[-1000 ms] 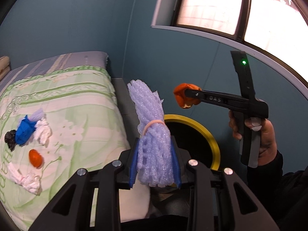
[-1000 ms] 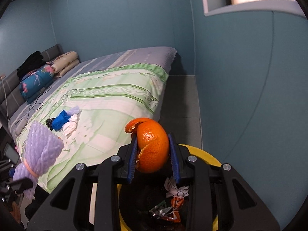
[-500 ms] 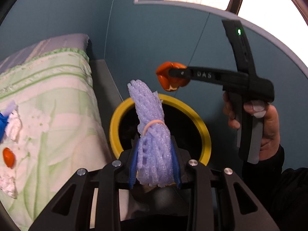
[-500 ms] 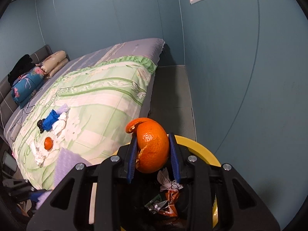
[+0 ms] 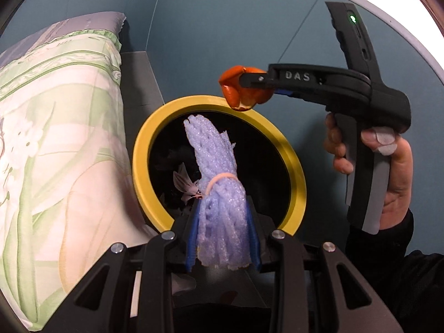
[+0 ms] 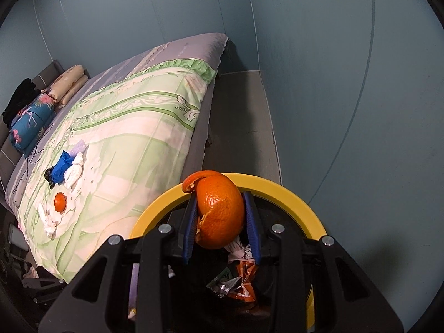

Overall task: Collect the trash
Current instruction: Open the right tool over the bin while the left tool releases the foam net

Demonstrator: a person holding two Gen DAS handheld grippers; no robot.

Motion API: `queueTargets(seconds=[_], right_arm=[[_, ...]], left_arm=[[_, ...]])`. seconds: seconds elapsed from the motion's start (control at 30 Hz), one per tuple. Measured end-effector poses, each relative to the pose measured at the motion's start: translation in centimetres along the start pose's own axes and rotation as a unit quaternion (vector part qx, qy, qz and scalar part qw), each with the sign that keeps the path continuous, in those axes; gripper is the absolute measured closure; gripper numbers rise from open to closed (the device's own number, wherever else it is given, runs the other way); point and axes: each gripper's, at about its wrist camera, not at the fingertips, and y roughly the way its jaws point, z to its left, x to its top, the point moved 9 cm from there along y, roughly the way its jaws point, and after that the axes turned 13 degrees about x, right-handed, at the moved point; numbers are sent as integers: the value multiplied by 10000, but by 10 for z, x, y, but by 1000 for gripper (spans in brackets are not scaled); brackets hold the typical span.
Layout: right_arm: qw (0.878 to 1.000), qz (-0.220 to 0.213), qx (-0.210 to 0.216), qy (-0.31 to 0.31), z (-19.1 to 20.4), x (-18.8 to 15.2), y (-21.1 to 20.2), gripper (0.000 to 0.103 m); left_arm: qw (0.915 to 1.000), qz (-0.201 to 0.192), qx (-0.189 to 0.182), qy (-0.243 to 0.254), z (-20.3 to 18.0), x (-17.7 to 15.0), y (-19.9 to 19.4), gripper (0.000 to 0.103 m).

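Observation:
My left gripper (image 5: 223, 236) is shut on a bundle of lilac foam netting (image 5: 219, 194) tied with a rubber band, held right over the mouth of the yellow-rimmed trash bin (image 5: 144, 144). My right gripper (image 6: 220, 222) is shut on an orange peel (image 6: 220, 211) above the same bin's rim (image 6: 285, 191). From the left wrist camera, the right gripper (image 5: 247, 90) and its peel (image 5: 238, 94) hang over the bin's far edge, gripped by a person's hand (image 5: 394, 172). Crumpled wrappers (image 6: 236, 280) lie inside the bin.
The bed with a green floral quilt (image 6: 133, 127) stands left of the bin. On it lie a blue wad (image 6: 62, 166), white tissues (image 6: 73, 173), a small orange piece (image 6: 59, 202) and more tissue (image 6: 48, 222). Pillows (image 6: 30, 119) sit at the head. A blue wall (image 6: 333, 83) is close on the right.
Both grippers have come down and tilted toward the bin. The foam netting has moved from beside the bed to over the bin's opening, and the orange peel hangs lower over the rim.

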Motion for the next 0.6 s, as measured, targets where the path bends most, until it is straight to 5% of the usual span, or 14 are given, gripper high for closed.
queueTargets(seconds=[0.23,0.33,0.4,0.6], right_arm=[[9999,55,17,156,-6,-1,4,70],[9996,3,47,271,-10,1,2,60],[9994,-88,25,347,-13,3,-2,49],[9987,-271,-67,415,-20,9,-12,49]], left_arm=[[9999,6,-58,87,-9,-5,4,75],[9999,15,-162,45,-11,-5,2,72],[9998,-12,-192,34,-12,-6,1,65],[9996,-197,-174,-34,-11,-4,-10,34]])
